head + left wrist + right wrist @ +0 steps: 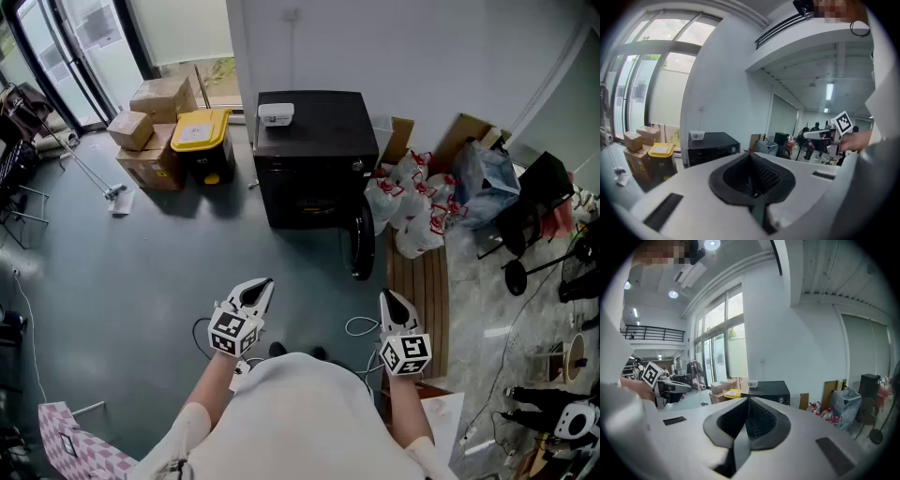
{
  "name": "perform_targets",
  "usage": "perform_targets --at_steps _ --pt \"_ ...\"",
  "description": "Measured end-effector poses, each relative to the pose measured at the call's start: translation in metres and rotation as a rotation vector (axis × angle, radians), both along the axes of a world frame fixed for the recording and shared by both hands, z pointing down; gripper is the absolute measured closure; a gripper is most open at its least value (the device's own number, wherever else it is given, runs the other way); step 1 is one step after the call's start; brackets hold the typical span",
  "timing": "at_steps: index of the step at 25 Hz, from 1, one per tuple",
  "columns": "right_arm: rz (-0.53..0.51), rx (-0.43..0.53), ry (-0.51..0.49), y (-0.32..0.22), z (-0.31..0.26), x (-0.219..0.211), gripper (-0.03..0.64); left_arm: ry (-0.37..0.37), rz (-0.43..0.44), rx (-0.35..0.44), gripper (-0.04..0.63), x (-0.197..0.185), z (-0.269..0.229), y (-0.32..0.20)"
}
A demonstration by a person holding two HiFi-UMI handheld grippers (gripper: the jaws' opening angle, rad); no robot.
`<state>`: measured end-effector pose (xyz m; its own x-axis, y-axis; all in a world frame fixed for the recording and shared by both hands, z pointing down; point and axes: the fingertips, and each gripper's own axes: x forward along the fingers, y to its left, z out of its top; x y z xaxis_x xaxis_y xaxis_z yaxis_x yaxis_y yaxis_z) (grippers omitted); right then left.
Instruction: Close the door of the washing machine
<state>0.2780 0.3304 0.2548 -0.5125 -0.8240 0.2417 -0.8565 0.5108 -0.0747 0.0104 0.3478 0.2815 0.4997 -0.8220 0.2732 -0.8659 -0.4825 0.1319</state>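
Observation:
The black washing machine (309, 155) stands against the white wall, also seen in the left gripper view (710, 145) and the right gripper view (766, 391). Its round door (362, 246) hangs open, swung out toward me at the machine's right front corner. A small white box (276, 114) lies on top of it. My left gripper (261, 289) and right gripper (390, 300) are held side by side in front of my body, well short of the machine. Both are shut with nothing between their jaws, and both point toward the machine.
A yellow-lidded bin (202, 141) and cardboard boxes (155, 117) stand left of the machine. White and red plastic bags (412, 206) are piled on its right. A slatted wooden board (419, 291) lies by the door, and a white cable (361, 326) lies on the floor near my feet.

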Motion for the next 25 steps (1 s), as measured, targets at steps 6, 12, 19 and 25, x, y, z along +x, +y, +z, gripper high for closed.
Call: perform_targets --at_steps 6,12,19,25 --pt "-0.001 0.001 0.003 0.003 -0.002 -0.007 0.58 0.004 0.004 0.0 0.588 -0.005 -0.001 0.003" --pt "0.002 -0.003 0.008 0.001 -0.004 -0.017 0.58 0.011 -0.003 -0.01 0.588 -0.014 -0.001 -0.001" --pt "0.019 -0.009 0.018 0.004 -0.001 -0.031 0.58 0.023 0.008 -0.024 0.588 -0.025 0.004 -0.001" --pt "0.03 -0.009 0.03 0.007 0.006 -0.043 0.578 0.022 0.044 -0.04 0.588 -0.031 0.016 0.0"
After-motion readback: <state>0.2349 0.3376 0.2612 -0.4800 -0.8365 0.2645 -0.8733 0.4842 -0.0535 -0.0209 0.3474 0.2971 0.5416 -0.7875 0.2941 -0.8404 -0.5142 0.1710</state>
